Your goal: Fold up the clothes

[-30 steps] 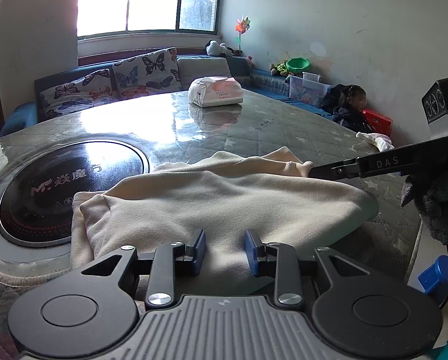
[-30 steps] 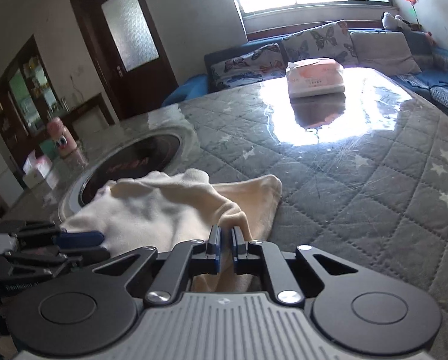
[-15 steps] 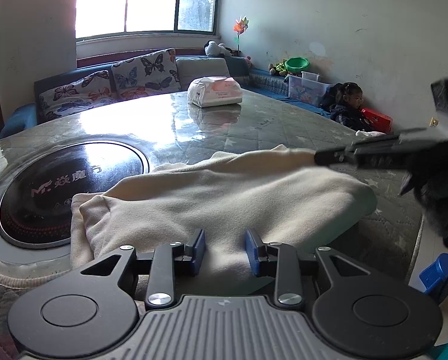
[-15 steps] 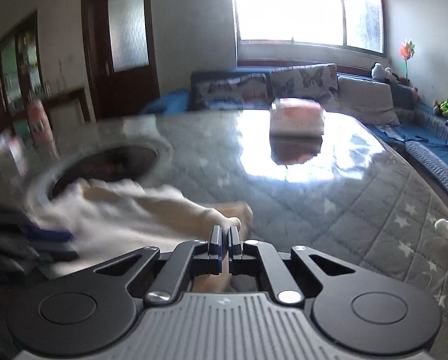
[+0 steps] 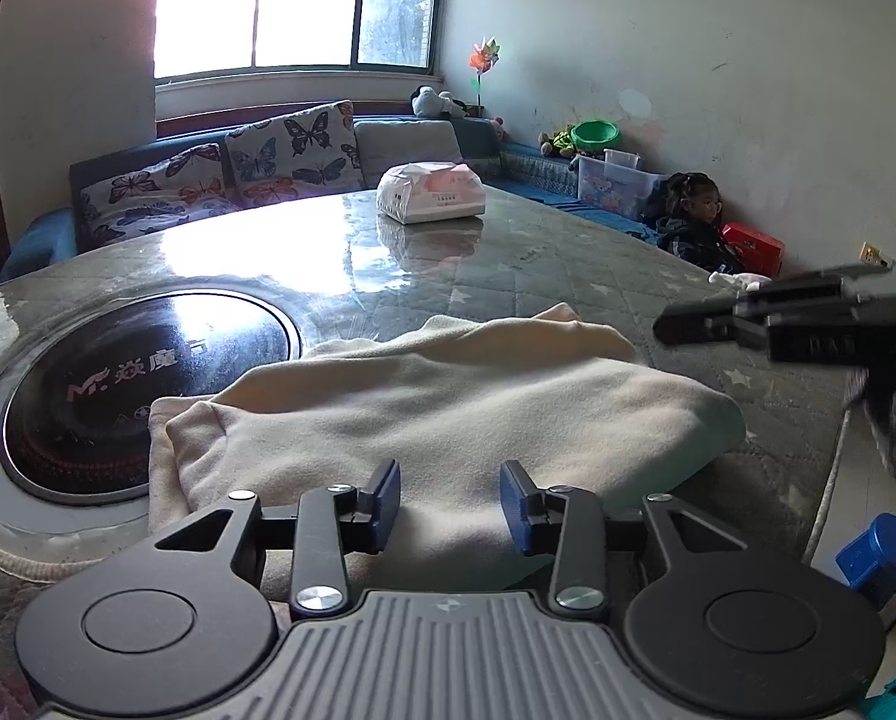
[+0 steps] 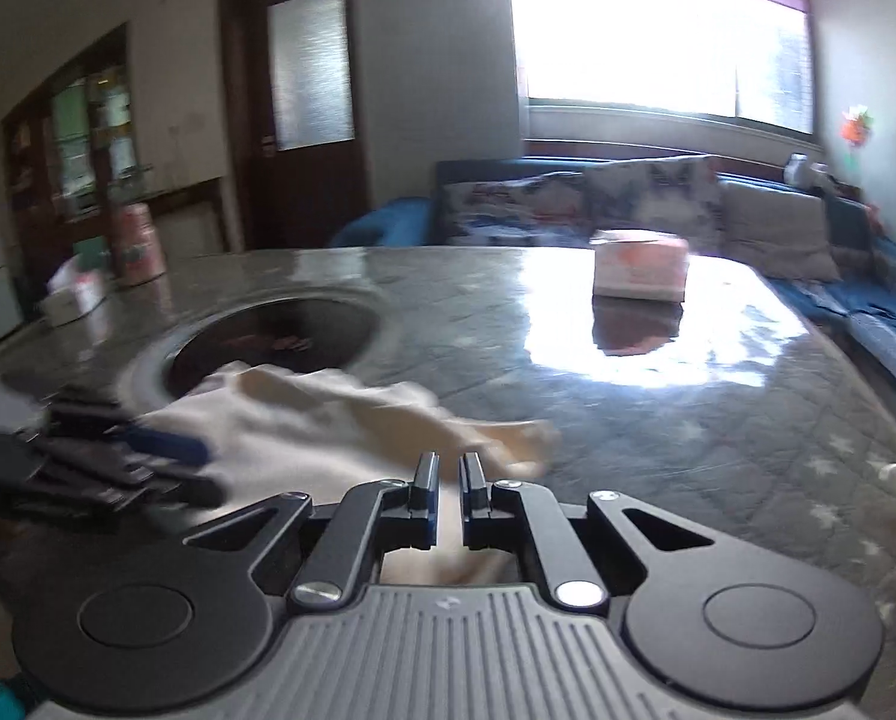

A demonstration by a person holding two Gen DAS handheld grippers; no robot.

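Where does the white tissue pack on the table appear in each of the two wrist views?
Left wrist view: the tissue pack sits at upper centre, beyond the cream garment.
Right wrist view: upper right of centre, blurred, beside the window glare.
Shared landmark: the round black cooktop.

Our left gripper [image 5: 449, 501] angled down, jaws opening with nothing pinched, our right gripper [image 6: 446, 483] nearly closed, empty.

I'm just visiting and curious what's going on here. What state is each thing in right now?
Cream garment: lying folded on the table, partly over the round cooktop's rim.
Left tongs: opening, pads clear of the cloth.
Right tongs: shut, nothing gripped.
Tissue pack: lying flat, closed.
Cooktop: dark, bare.
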